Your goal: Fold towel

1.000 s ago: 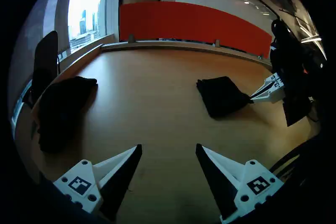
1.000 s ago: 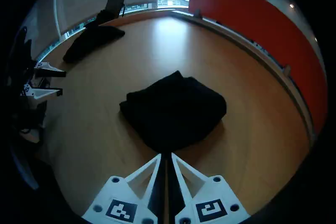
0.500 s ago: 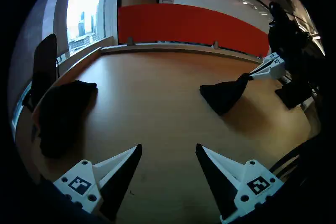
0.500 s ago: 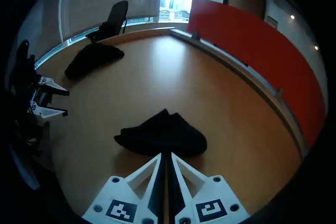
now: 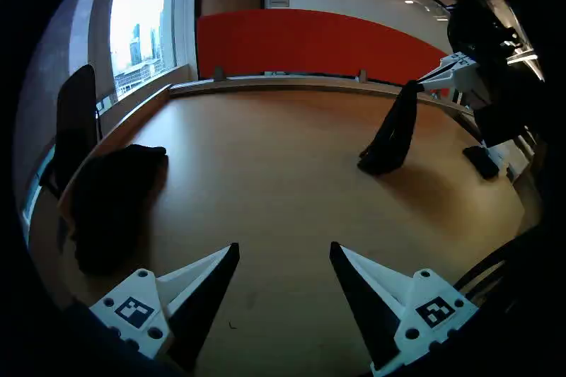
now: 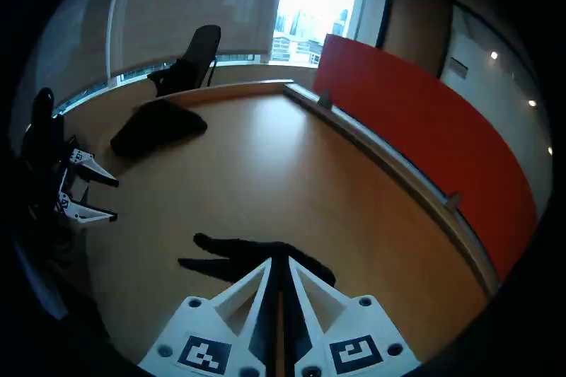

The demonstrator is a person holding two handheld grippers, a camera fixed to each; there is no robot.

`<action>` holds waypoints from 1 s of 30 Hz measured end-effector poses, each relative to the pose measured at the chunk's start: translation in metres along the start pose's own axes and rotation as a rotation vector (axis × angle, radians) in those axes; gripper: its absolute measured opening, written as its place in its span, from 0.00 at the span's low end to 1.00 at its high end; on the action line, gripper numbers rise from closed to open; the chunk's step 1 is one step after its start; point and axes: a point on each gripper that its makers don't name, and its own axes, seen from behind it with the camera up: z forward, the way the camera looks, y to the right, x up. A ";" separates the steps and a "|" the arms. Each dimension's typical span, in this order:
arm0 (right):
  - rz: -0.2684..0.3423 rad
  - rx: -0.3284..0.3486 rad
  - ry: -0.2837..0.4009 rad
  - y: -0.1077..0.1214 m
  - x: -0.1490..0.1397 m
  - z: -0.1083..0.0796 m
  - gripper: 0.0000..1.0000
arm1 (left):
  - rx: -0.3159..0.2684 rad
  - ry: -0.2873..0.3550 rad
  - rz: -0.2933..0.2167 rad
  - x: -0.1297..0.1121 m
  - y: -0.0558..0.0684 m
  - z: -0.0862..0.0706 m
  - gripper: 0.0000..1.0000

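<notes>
A black towel (image 5: 391,131) hangs from my right gripper (image 5: 423,84), which has lifted it so only its lower end touches the wooden table (image 5: 269,158). In the right gripper view the towel (image 6: 244,258) droops just beyond my right gripper (image 6: 281,269), whose fingers are shut on its edge. My left gripper (image 5: 283,257) hovers open over the near part of the table, nothing between its fingers. It appears again at the left of the right gripper view as my left gripper (image 6: 106,199), well apart from the towel.
A second dark cloth pile (image 5: 106,193) lies at the table's left edge, beside a black chair (image 5: 74,119). A red partition (image 5: 318,41) runs along the far side. A small dark object (image 5: 482,161) sits at the table's right edge.
My right gripper rose with the towel pinched in it, pulling the folded heap up off the table until it hangs long and narrow. My left gripper stayed open in place.
</notes>
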 end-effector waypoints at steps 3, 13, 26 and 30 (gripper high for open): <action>-0.002 -0.014 0.008 0.008 0.004 -0.007 0.02 | -0.002 0.003 0.003 0.003 0.000 -0.001 0.95; 0.001 -0.052 0.008 0.028 0.001 -0.025 0.02 | -0.012 0.004 0.012 0.006 0.001 -0.003 0.95; 0.043 -0.105 0.008 0.055 -0.010 -0.048 0.02 | -0.018 0.011 0.020 0.012 0.002 0.000 0.95; 0.054 -0.124 0.002 0.066 -0.017 -0.057 0.02 | -0.016 0.010 0.018 0.014 0.002 0.002 0.95</action>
